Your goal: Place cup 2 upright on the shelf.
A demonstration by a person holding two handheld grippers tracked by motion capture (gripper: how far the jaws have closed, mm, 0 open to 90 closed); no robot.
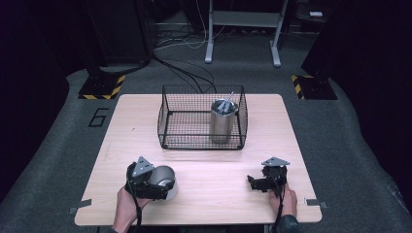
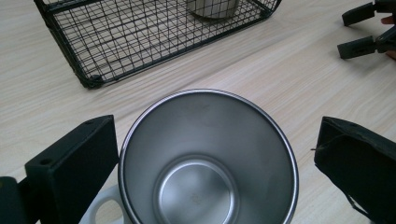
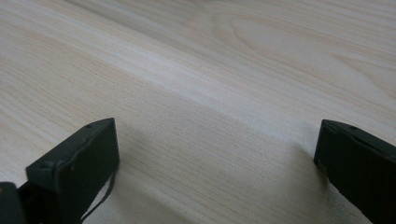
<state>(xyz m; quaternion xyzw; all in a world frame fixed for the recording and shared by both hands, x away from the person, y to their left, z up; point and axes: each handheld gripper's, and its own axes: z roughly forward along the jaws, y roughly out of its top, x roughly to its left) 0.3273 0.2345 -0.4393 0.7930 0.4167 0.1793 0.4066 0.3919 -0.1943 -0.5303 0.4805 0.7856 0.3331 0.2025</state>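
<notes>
One steel cup [image 2: 208, 158] between wide left claw [image 2: 210, 154] jaws, tumbler [image 1: 222, 121] in basket [image 1: 167, 116], right claw [image 3: 215, 154] wide, empty.

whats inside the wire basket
A tall steel tumbler stands upright in the right half of the wire basket, with thin metal pieces, perhaps straws or utensils, sticking out of its top. What lies deeper in the tumbler is hidden by its wall.

Stood on grey carpet [image 1: 58, 145] in a dark room: wooden table [image 1: 204, 204]. Beyond its far edge, loose cables [image 1: 187, 68], grey frame legs [image 1: 243, 34], striped bases [image 1: 102, 87].
</notes>
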